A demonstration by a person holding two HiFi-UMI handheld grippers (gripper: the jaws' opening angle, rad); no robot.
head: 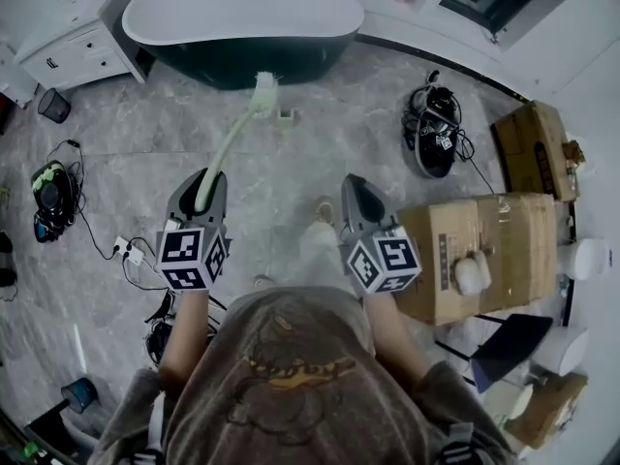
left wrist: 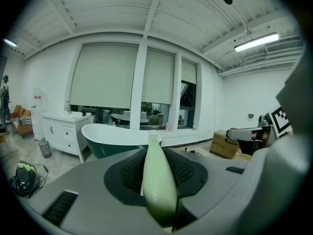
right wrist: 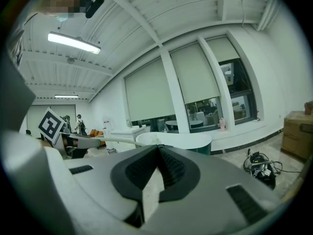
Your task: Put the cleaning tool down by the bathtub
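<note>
A pale green long-handled cleaning brush (head: 227, 146) slants up from my left gripper (head: 205, 186), which is shut on its handle end. Its white bristle head (head: 263, 85) hangs over the floor just in front of the dark green, white-rimmed bathtub (head: 242, 19). In the left gripper view the handle (left wrist: 157, 177) runs between the jaws toward the tub (left wrist: 115, 136). My right gripper (head: 356, 196) is held level beside the left one, shut with nothing in it; in the right gripper view its pads (right wrist: 168, 168) meet at the tip before the tub (right wrist: 178, 140).
A small pale holder (head: 285, 116) stands on the floor near the brush head. Cardboard boxes (head: 484, 250) crowd the right, and a cabled device (head: 433, 129) lies beyond them. A white vanity (head: 73, 46), a bin (head: 53, 105) and cables (head: 131, 252) are at the left.
</note>
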